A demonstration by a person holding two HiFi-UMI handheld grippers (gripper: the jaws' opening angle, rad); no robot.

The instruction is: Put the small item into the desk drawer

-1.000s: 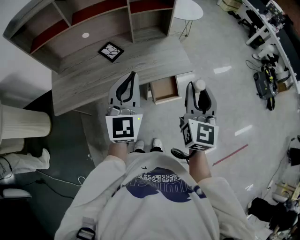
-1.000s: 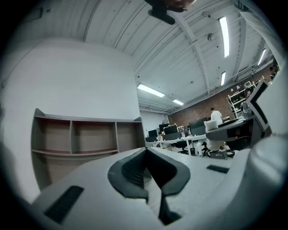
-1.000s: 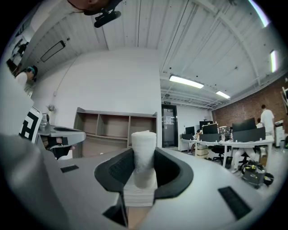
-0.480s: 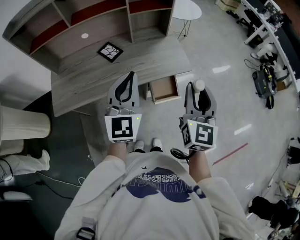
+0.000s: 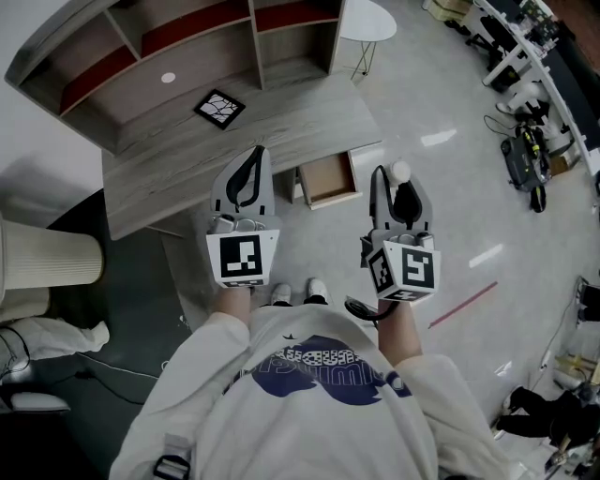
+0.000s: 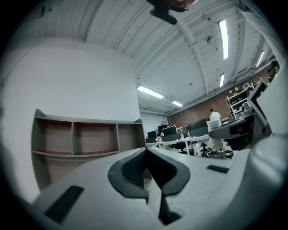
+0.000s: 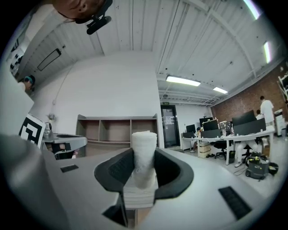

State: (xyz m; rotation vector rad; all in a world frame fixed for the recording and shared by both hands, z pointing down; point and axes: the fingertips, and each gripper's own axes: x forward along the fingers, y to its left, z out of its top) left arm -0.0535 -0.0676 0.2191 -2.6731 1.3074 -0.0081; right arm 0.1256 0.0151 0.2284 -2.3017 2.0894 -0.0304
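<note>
My right gripper (image 5: 394, 183) is held level above the floor, to the right of the open desk drawer (image 5: 328, 178). It is shut on a small white roll-like item (image 7: 144, 139) that stands up between the dark pads (image 7: 168, 168). Its jaws have just been opening slightly, with the item (image 5: 400, 171) still between them. My left gripper (image 5: 258, 155) is shut with nothing in it and points at the desk's front edge, left of the drawer. In the left gripper view its pads (image 6: 130, 173) meet at the tip.
The wooden desk (image 5: 187, 155) carries a black-and-white patterned square (image 5: 219, 108) and a small white disc (image 5: 168, 78). A shelf unit (image 5: 187, 37) stands behind it. A round white side table (image 5: 370, 19) is at the back, a cream cylinder (image 5: 47, 258) at the left, and equipment (image 5: 525, 155) at the right.
</note>
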